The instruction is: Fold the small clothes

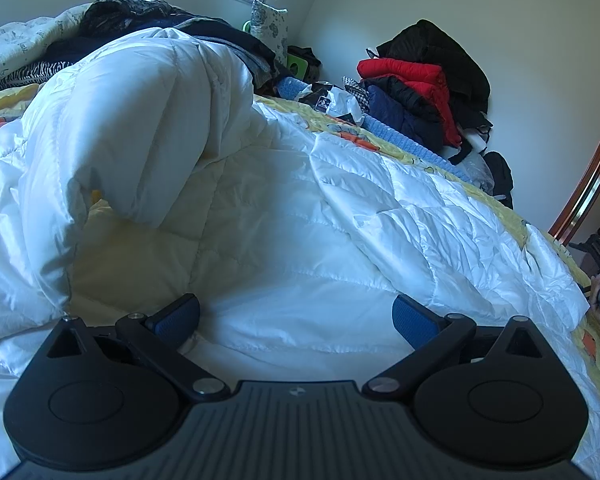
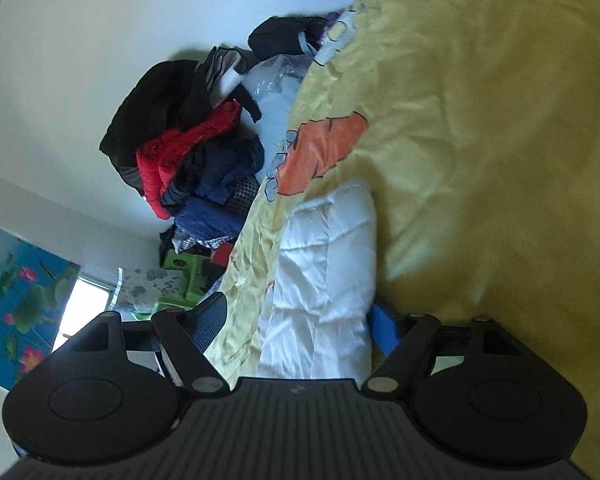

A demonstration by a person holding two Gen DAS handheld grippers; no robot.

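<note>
A white quilted padded garment (image 1: pixel 284 216) lies spread on the yellow bedsheet (image 1: pixel 452 160), with one part folded up into a hump at the upper left. My left gripper (image 1: pixel 296 320) is open just above the garment's near part, holding nothing. In the right wrist view, rolled on its side, an edge of the white garment (image 2: pixel 324 280) and the yellow sheet (image 2: pixel 480 152) lie between the wide-spread fingers of my right gripper (image 2: pixel 300 320). Its jaws are open and I cannot tell whether they touch the fabric.
A pile of red, black and navy jackets (image 1: pixel 424 80) sits at the bed's far right corner against the wall, also in the right wrist view (image 2: pixel 188 152). More dark clothes (image 1: pixel 140 20) and a floral pillow (image 1: pixel 268 24) lie at the bed's head.
</note>
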